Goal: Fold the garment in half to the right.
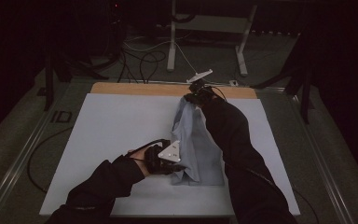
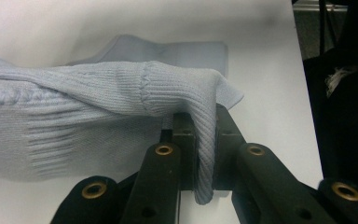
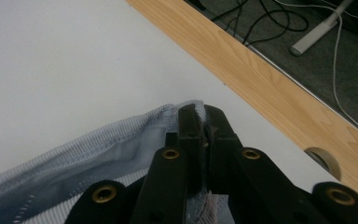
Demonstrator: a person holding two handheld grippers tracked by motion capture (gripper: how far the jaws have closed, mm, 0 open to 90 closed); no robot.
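Left hand-held gripper point(image 1: 175, 169) is clenched on a ribbed corner of the pale blue knitted garment point(image 1: 196, 144), the fold of cloth pinched between its black jaws as the left gripper view shows point(image 2: 204, 154). Right hand-held gripper point(image 1: 192, 99) is likewise clamped on an edge of the same garment at the far end, the hem squeezed between its jaws point(image 3: 204, 140). Between the two, the garment lies stretched in a long folded strip on the white sheet point(image 1: 112, 130) that covers the bench. Just beyond the right hand-held gripper runs the bare wooden edge of the bench point(image 3: 279, 98), with a round hole point(image 3: 325, 161) in it to one side. Past that edge, cables point(image 1: 142, 60) trail on the grey floor beside a white frame leg point(image 1: 171, 42). The person's dark right sleeve point(image 1: 235, 140) lies over one side of the garment and hides that side's edge.
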